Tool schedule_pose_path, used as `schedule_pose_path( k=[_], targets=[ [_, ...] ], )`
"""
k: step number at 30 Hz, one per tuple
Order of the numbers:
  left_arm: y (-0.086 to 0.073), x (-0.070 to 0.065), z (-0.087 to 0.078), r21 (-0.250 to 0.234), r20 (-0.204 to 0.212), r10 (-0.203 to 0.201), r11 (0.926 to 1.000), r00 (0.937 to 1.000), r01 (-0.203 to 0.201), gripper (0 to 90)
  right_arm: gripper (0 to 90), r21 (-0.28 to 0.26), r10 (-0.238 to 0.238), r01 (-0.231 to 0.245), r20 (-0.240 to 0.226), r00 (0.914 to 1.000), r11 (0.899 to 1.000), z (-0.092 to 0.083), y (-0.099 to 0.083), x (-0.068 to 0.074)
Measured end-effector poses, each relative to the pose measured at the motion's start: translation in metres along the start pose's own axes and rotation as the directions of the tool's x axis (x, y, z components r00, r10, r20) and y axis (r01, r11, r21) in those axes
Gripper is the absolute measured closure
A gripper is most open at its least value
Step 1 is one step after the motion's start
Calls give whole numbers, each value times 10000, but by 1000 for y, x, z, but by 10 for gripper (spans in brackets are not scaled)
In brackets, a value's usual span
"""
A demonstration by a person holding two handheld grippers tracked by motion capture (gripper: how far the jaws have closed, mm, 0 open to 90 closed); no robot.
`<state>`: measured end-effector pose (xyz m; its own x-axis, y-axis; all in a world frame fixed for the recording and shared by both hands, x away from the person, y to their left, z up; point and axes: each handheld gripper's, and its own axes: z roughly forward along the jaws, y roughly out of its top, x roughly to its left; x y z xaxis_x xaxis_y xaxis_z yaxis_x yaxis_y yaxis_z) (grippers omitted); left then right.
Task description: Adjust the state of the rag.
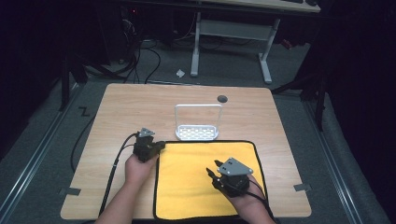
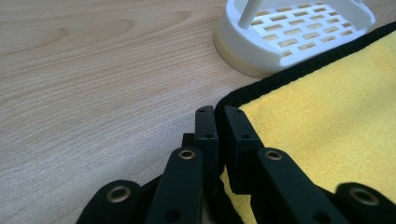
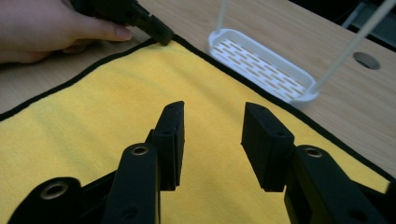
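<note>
Cloth: a yellow cloth (image 1: 201, 179) with a black hem is laid flat on the near half of the bench (image 1: 140, 100), from about 6 o'clock up to the middle.
Cloth edges: the near hem is seen just at the bench's near edge; the far hem runs just beside the white rack (image 1: 197, 122); bare wood is left at 9 o'clock and in a narrower strip at 3 o'clock.
Open room: the far half of the bench is taken up by the rack and by a dark round cable hole (image 1: 222, 98) at about 1 o'clock; the rest is bare wood.
Left hand-held gripper (image 2: 219, 116): it is held at the cloth's far-left corner, at about 10 o'clock from the cloth's middle; its jaws are drawn together and clamped on the black hem at that corner.
Left hand (image 1: 139, 167): it is wrapped around the tool's body, the forearm coming in from 6 o'clock.
Right hand-held gripper (image 3: 212, 140): it is held over the cloth's right part, at about 4 o'clock from its middle; its jaws are kept apart, with nothing between them.
Rack: a white slotted base with a thin upright wire frame; nothing is seen in it.
</note>
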<state>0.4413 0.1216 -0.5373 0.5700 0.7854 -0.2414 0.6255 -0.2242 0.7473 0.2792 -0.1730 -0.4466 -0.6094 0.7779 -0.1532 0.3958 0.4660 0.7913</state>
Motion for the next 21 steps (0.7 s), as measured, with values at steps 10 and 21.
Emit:
schedule_pose_path(
  k=[10, 21],
  targets=[
    [-1, 0, -1, 50, 47, 27, 10000, 10000, -27, 847, 582, 324, -379, 422, -1221, 9918, 9986, 53, 12, 52],
    [-1, 1, -2, 54, 95, -55, 10000, 9999, 54, 845, 572, 641, -874, 1037, -2189, 9718, 9925, 96, 19, 96]
  ],
)
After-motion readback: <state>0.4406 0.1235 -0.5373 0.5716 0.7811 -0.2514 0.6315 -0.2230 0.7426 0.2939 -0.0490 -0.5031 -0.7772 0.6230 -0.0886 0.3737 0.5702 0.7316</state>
